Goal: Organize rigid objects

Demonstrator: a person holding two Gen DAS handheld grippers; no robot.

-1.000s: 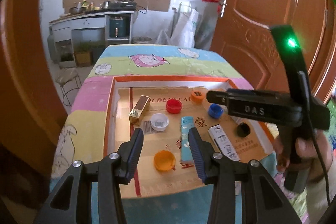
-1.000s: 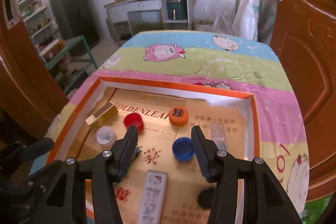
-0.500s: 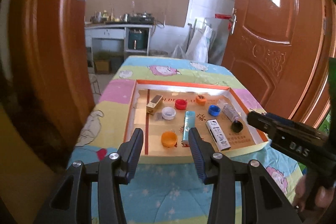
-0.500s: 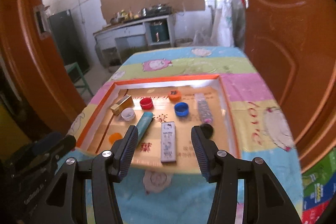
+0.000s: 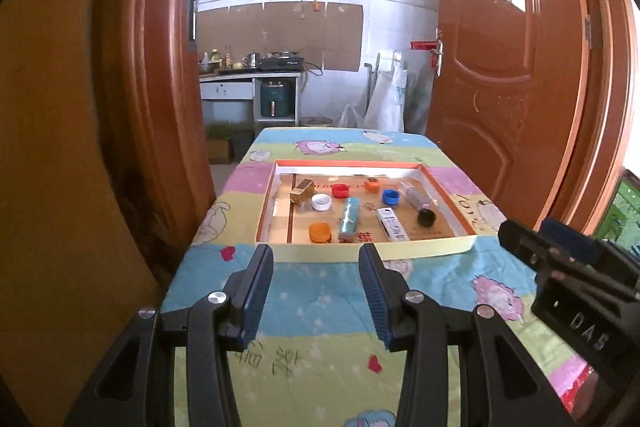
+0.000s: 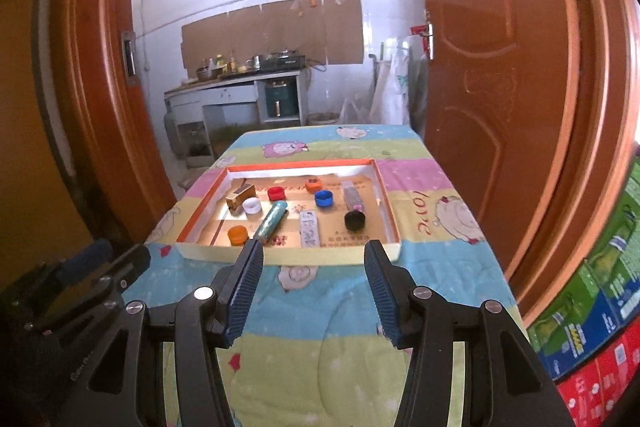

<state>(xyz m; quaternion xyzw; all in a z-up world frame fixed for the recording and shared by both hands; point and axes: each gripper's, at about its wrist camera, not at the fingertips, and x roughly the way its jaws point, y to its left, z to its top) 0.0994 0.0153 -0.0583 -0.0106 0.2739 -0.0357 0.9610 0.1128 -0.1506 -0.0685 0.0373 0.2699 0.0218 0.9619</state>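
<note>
A shallow orange-rimmed cardboard tray (image 5: 372,250) (image 6: 288,254) lies on the quilt-covered table. Inside it are a gold box (image 5: 302,191) (image 6: 240,195), red cap (image 5: 341,190), white cap (image 5: 321,203), two orange caps (image 5: 320,231) (image 5: 372,184), blue cap (image 5: 391,196) (image 6: 323,198), teal tube (image 5: 349,219) (image 6: 272,221), white remote-like box (image 5: 393,225) (image 6: 309,231) and a clear vial with a black cap (image 5: 426,217) (image 6: 354,219). My left gripper (image 5: 316,255) and right gripper (image 6: 314,253) both hang open and empty, well back from the tray's near edge.
The table's cartoon quilt (image 5: 320,311) stretches toward me. Brown doors (image 5: 500,87) flank the table on both sides. Stacked printed cartons (image 6: 600,299) stand at the right. A kitchen counter (image 5: 248,75) sits far behind.
Both grippers have pulled back and up from over the tray; the tray now looks small and far ahead. Neither gripper's opening changed and nothing was picked up.
</note>
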